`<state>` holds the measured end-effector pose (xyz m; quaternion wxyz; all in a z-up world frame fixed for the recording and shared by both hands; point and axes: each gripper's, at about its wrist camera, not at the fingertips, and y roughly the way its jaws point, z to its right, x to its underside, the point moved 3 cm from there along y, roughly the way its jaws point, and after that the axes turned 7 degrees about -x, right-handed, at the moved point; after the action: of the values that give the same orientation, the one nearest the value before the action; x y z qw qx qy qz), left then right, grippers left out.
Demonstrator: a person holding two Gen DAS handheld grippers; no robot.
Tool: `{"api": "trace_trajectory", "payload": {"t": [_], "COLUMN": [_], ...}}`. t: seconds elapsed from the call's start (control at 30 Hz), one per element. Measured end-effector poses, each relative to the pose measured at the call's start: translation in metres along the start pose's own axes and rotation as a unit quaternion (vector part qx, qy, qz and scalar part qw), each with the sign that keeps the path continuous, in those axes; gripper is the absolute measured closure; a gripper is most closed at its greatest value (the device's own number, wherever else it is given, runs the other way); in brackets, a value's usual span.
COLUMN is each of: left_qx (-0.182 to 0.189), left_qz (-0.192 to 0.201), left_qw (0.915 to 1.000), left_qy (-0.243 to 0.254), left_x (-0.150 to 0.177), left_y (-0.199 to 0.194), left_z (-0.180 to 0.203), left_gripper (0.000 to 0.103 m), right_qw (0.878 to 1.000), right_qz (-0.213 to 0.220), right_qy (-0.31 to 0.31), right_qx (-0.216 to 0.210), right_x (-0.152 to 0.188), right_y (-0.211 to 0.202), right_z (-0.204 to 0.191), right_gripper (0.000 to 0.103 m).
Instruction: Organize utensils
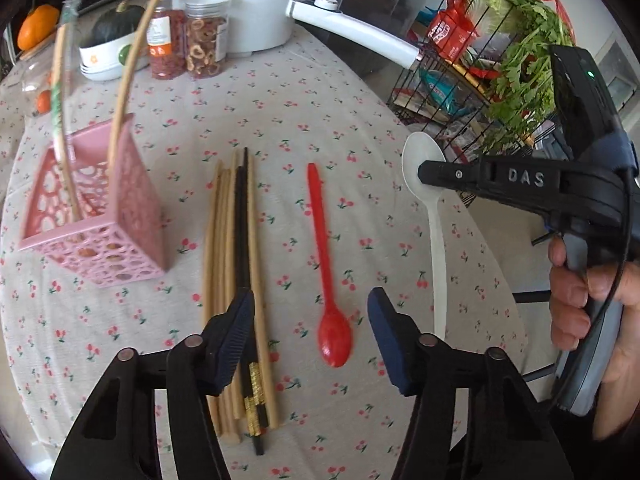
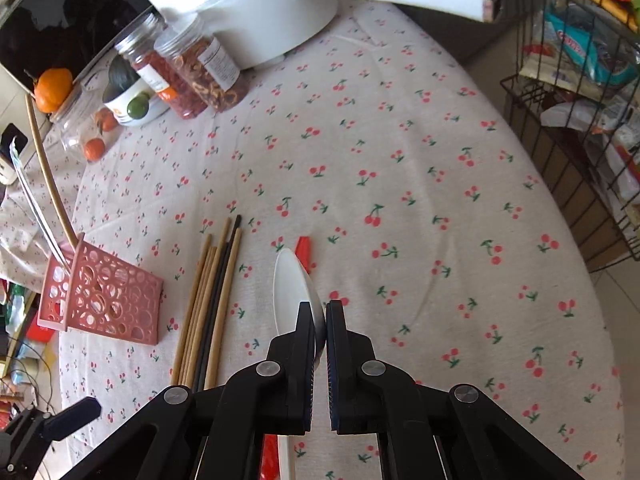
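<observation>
Right wrist | right tongs clamped on white spoon | left tongs apart above red spoon

You've a red spoon, a white spoon, a pink holder with round cut-outs, and a cherry-print tablecloth.

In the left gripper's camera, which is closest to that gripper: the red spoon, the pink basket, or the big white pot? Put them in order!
From the left gripper:
1. Red spoon, lying just ahead between the fingers.
2. Pink basket, further off to the left.
3. White pot, at the table's far end.
</observation>
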<state>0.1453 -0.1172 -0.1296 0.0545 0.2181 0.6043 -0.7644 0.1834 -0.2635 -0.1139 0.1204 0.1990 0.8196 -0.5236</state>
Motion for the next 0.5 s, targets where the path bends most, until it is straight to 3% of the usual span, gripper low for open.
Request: {"api": "trace_trajectory", "payload": {"t": [0.17,0.5], "left_qx": [-0.02,-0.087], "left_qz": [-0.02,-0.052], "left_qw": [0.9995,0.9948], "left_qy": [-0.008,-0.005], "left_x": [-0.039,-0.074], "left_y": [0.046,0.099], "left_z": [0.021,0.02], "left_gripper": [0.069,0.078], "right_qw": [1.0,1.0], "right_qz": [0.006,0.007], "right_qy": [0.014,0.02], "right_qx": [0.003,-0.011], "right_x": [-0.005,-0.01], "right_y": [-0.012,-0.018], "right_z": [0.022,0.04], "right_gripper": [0.1,0.1]}}
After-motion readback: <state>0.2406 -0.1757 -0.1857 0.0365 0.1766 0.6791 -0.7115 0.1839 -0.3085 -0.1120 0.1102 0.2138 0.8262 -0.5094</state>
